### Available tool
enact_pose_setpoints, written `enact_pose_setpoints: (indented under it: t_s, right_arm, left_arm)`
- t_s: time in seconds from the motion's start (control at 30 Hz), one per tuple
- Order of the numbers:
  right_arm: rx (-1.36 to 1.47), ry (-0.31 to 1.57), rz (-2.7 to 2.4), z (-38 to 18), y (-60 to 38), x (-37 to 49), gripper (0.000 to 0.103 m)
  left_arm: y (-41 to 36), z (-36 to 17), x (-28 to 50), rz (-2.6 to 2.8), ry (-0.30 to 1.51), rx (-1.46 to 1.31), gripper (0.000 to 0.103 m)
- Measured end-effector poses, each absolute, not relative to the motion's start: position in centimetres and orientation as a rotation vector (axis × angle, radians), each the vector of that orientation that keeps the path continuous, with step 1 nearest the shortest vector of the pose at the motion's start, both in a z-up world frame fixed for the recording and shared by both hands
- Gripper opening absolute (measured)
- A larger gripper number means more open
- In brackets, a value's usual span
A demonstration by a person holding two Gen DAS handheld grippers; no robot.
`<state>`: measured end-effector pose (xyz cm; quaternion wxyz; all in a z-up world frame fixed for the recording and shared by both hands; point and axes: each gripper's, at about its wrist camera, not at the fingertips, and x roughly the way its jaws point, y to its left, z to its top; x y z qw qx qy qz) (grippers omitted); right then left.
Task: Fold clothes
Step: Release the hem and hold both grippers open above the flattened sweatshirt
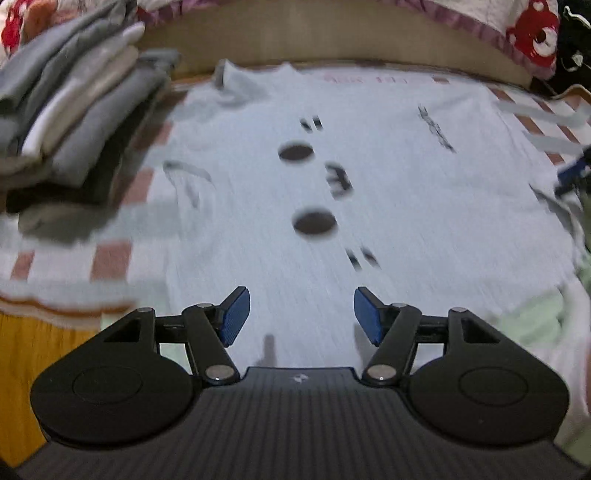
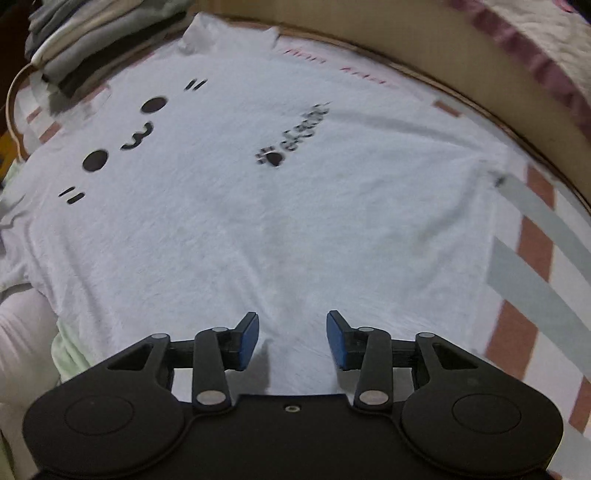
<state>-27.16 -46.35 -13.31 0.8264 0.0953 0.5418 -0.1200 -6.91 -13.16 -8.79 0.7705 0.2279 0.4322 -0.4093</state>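
1. A white T-shirt [image 2: 258, 221] lies spread flat, print side up, on a checked sheet [image 2: 535, 266] in red, grey and white; it covers most of the surface ahead of both grippers.
2. A stack of folded clothes [image 1: 74, 110] in greys and creams sits on the sheet just beside the shirt's upper corner, at far left in both views. A tan board [image 1: 332, 40] curves along the far edge, with a patterned quilt [image 1: 532, 33] behind it.
3. Nothing lies on the shirt between either gripper and the print.
4. The left view shows an orange cloth [image 1: 18, 387] hanging at the near left edge and a blue-and-black object [image 1: 572, 173] at far right, too blurred to identify. The right view shows the cat face [image 2: 122, 144] whole and a line of dark lettering [image 2: 295, 136] with a paw mark, too smeared to read.
5. The left gripper [image 1: 301, 315] hovers over the shirt's near part, blue pads spread wide, holding nothing.
6. The right gripper [image 2: 291, 341] hangs over the shirt too, its pads apart and empty.
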Motion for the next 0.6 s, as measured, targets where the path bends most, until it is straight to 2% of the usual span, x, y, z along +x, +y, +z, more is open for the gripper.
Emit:
enact_pose_setpoints:
  t_s: [0.13,0.33,0.5,0.6]
  right_arm:
    - [0.252,1.121,-0.274,-13.0,-48.1,-29.0,0.048]
    - [0.318,1.09,-0.213,-13.1,-48.7,-31.1,0.054]
    - [0.351,1.065,-0.119,-12.5,-47.3,-31.1,0.054]
    - [0.337,1.059,-0.05,-12.6,-45.8,-31.0,0.061]
  left_arm:
    - [-11.1,-8.8,-9.0,-0.89,1.027,0.413,0.063]
    - [-11.3,-8.6,-12.5,-0.919,1.026,0.363,0.063]
    - [-11.4,-10.3,-13.9,-0.802,1.036,0.401,0.064]
    - [-10.6,-10.8,-13.6,-0.757,1.069,0.324,0.064]
